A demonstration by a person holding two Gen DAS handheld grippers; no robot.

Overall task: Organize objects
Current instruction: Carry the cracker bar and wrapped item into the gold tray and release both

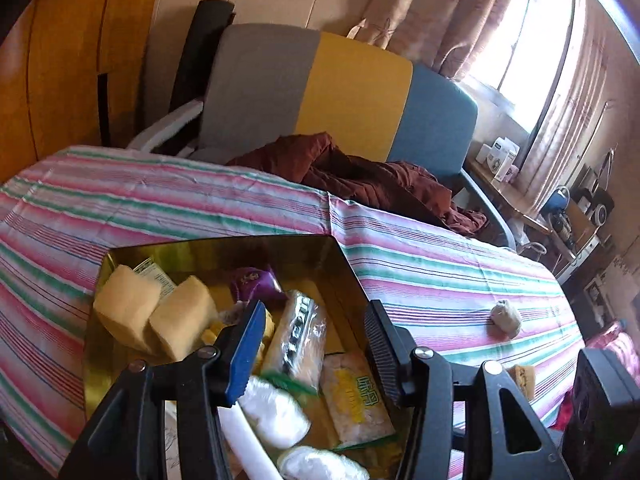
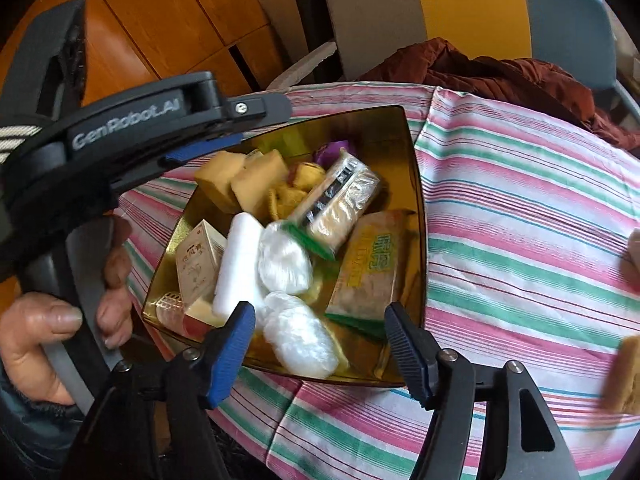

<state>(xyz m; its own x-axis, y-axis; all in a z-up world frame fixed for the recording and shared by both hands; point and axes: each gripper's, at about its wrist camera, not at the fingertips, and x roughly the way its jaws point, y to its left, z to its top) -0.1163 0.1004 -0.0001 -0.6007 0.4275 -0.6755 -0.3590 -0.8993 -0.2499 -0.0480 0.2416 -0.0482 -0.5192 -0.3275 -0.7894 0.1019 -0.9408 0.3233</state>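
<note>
A gold square tin (image 1: 344, 264) (image 2: 416, 216) sits on the striped cloth, filled with snacks. Inside are two yellow cake blocks (image 1: 128, 304), a purple wrapped sweet (image 1: 254, 284), a cracker pack (image 2: 340, 200), a green-edged packet (image 2: 372, 268), white wrapped pieces (image 2: 284, 260) and a small box (image 2: 198, 260). My left gripper (image 1: 312, 344) hovers open over the tin's middle, with nothing pressed between its pads. My right gripper (image 2: 320, 344) stands open over the tin's near edge; a white wrapped piece (image 2: 300, 336) lies below the gap, untouched.
A grey lump (image 1: 507, 318) and a yellow cake piece (image 1: 524, 378) lie loose on the cloth (image 1: 440, 272) right of the tin. A hand (image 2: 48, 328) grips the left gripper's handle. Behind the table stand a chair (image 1: 352, 92) with a brown garment (image 1: 360, 176) and a wooden cabinet (image 1: 72, 80).
</note>
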